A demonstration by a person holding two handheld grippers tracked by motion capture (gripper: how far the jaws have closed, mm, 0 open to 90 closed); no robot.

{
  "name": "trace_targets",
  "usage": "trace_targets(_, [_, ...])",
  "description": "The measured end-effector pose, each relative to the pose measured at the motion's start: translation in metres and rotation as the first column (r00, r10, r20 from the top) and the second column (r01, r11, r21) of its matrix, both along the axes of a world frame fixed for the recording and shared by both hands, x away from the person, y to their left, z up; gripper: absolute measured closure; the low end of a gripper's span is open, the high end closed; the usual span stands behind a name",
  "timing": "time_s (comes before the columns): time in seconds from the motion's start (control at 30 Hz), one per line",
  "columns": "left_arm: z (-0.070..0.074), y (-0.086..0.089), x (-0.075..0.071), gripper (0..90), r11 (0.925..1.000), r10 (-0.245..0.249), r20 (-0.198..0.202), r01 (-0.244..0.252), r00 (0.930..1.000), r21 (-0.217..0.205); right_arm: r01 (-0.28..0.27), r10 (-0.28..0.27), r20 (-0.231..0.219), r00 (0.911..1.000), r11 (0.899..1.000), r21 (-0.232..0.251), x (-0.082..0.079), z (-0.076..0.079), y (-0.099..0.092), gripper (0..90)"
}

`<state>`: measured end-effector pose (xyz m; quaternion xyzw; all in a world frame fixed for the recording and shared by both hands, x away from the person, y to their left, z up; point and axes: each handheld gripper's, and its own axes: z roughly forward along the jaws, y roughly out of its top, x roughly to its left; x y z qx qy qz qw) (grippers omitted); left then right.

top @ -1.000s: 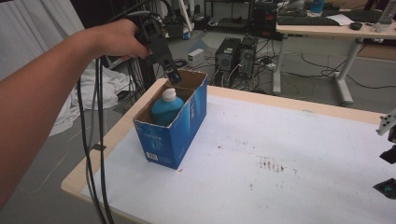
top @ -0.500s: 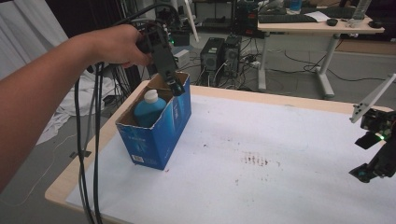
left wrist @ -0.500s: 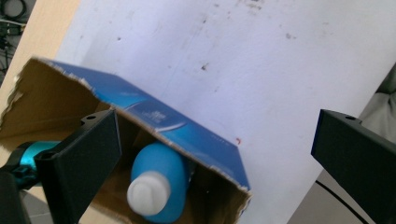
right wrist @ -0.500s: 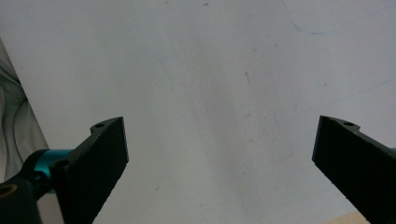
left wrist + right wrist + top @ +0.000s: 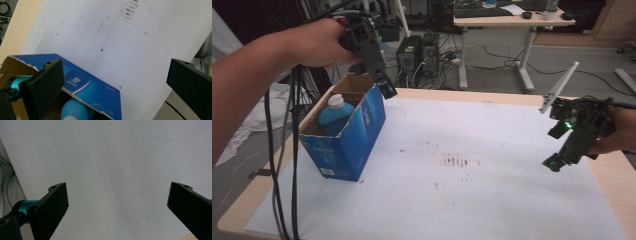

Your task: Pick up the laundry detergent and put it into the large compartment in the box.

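Observation:
An open-topped blue cardboard box (image 5: 347,142) stands at the table's left side. A blue bottle (image 5: 334,114) with a white cap stands inside it. My left gripper (image 5: 384,87) hangs open just above the box's far right corner, with nothing between its jaws. In the left gripper view the left gripper (image 5: 116,65) is spread wide over the box (image 5: 95,87) and the bottle (image 5: 75,112). My right gripper (image 5: 556,147) is held open above the table's right side, far from the box. In the right gripper view the right gripper (image 5: 116,186) has bare white table cover between its jaws.
A white cover (image 5: 492,190) with brown stains (image 5: 459,161) lies over the wooden table (image 5: 617,180). Black cables (image 5: 287,165) hang from the left gripper past the table's left edge. Computer towers (image 5: 419,52) and a desk (image 5: 512,20) stand on the floor behind.
My right gripper has come in from the right edge and now hangs further over the table. My left gripper stays above the box's far end.

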<state>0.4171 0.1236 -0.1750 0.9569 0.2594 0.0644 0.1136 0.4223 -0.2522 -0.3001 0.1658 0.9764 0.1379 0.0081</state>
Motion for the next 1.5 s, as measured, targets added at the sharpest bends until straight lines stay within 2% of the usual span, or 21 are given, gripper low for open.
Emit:
trace_targets(0.13, [-0.003, -0.009, 0.004, 1.6, 0.9998, 0.018, 0.010, -0.018, 0.9998, 0.003, -0.007, 0.007, 0.002, 1.0000, 1.000, 0.001, 0.001, -0.001, 0.001, 2.6])
trace_targets(0.27, [-0.007, -0.021, 0.010, 1.6, 0.9996, 0.024, 0.008, -0.024, 0.9997, -0.014, -0.003, 0.003, -0.002, 1.0000, 1.000, 0.001, 0.002, -0.001, 0.003, 2.6])
trace_targets(0.4, [-0.014, -0.031, 0.016, 1.6, 0.9997, -0.013, -0.022, 0.012, 0.9997, -0.020, -0.011, 0.011, 0.002, 0.9999, 1.000, 0.001, 0.002, -0.002, 0.004, 2.6])
trace_targets(0.53, [-0.022, -0.040, 0.021, 1.6, 0.9996, -0.019, -0.024, 0.019, 0.9995, -0.021, -0.005, 0.005, 0.001, 1.0000, 1.000, 0.002, 0.001, -0.001, 0.004, 2.6])
trace_targets(0.67, [-0.029, -0.048, 0.023, 1.6, 0.9991, -0.032, -0.007, 0.032, 0.9995, -0.026, -0.005, 0.005, 0.002, 1.0000, 1.000, 0.000, 0.001, -0.001, 0.003, 2.6])
trace_targets(0.93, [-0.047, -0.072, 0.028, 1.6, 0.9957, -0.092, -0.020, 0.092, 0.9956, -0.014, -0.014, 0.014, 0.000, 0.9999, 1.000, -0.004, 0.001, -0.002, 0.006, 2.6])
trace_targets(1.17, [-0.057, -0.085, 0.031, 1.6, 0.9939, -0.111, -0.024, 0.111, 0.9936, -0.005, -0.004, 0.004, -0.001, 1.0000, 1.000, -0.004, 0.002, -0.002, 0.005, 2.6])
trace_targets(1.5, [-0.077, -0.098, 0.035, 1.6, 0.9920, -0.126, -0.062, 0.126, 0.9901, -0.011, -0.008, 0.008, -0.001, 1.0000, 1.000, 0.002, 0.003, -0.004, 0.005, 2.6])
